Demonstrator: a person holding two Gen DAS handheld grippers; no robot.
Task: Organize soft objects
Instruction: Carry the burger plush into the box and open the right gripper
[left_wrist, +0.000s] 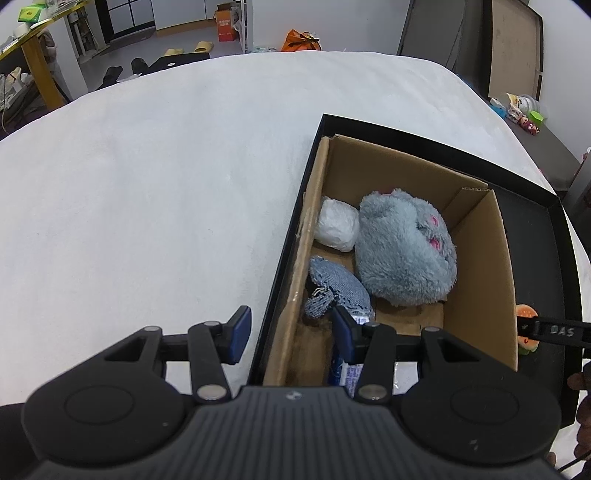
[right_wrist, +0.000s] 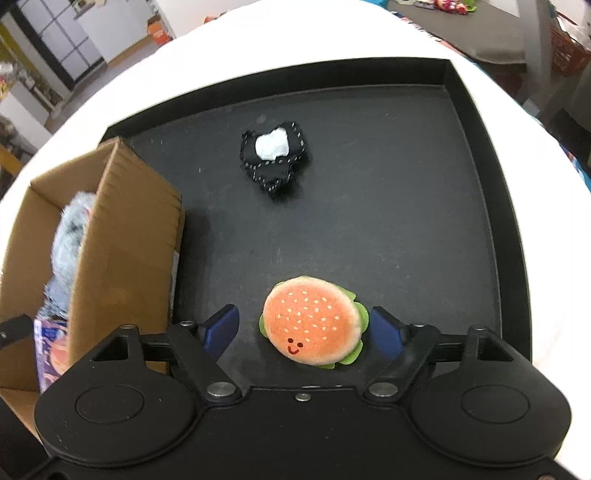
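Between my right claw's (right_wrist: 303, 328) spread blue fingers sits the soft orange burger toy (right_wrist: 312, 325), untouched, on the black tray (right_wrist: 476, 122). It may slip away if I squeeze off-center. My left claw (left_wrist: 291, 334) hangs spread over the brown cardboard box (left_wrist: 476, 295) holding the fluffy blue plush (left_wrist: 402, 251), denim pouch (left_wrist: 338, 286) and white bundle (left_wrist: 338, 223). Farther off lies a black cloth heart (right_wrist: 275, 158).

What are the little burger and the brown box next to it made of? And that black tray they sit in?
The burger looks like soft plush fabric: fuzzy bun, stitched seeds and smile, felt-like green edge. The brown box looks like plain corrugated cardboard; fluting shows on a cut edge in the left wrist view. The black tray is matte and stiff, maybe coated board or plastic; I cannot tell which.
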